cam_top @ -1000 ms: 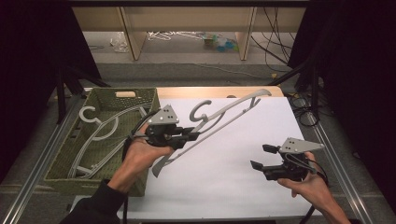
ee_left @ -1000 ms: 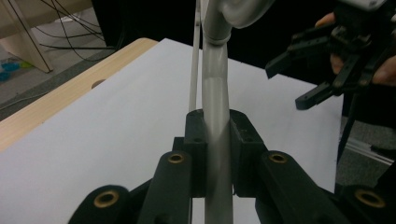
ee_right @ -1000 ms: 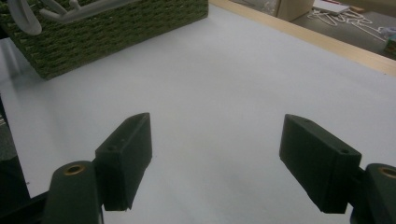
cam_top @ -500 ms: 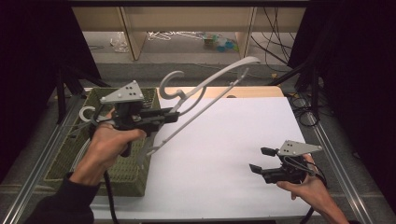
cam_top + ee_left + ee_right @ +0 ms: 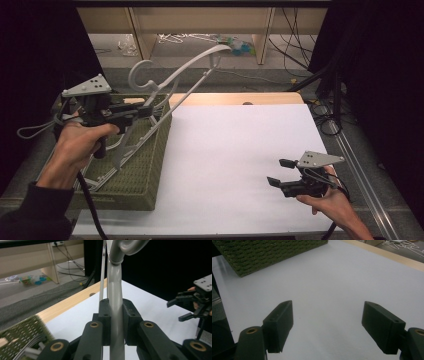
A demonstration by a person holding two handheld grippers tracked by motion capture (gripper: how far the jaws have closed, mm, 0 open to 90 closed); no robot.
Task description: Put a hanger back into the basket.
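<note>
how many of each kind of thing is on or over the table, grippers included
grippers: 2, the left gripper shut on the grey hanger and the right gripper open over the white table
green baskets: 1
grey hangers: 1 held over the basket, plus more lying in it that overlap too much to count
total: 4 countable things

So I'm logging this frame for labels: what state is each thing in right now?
Left tool: shut on the grey hanger.
Grey hanger: lifted, tilted, its lower end over the basket.
Right tool: open, holding nothing, above the white table.
Green basket: on the table, more hangers inside.
</note>
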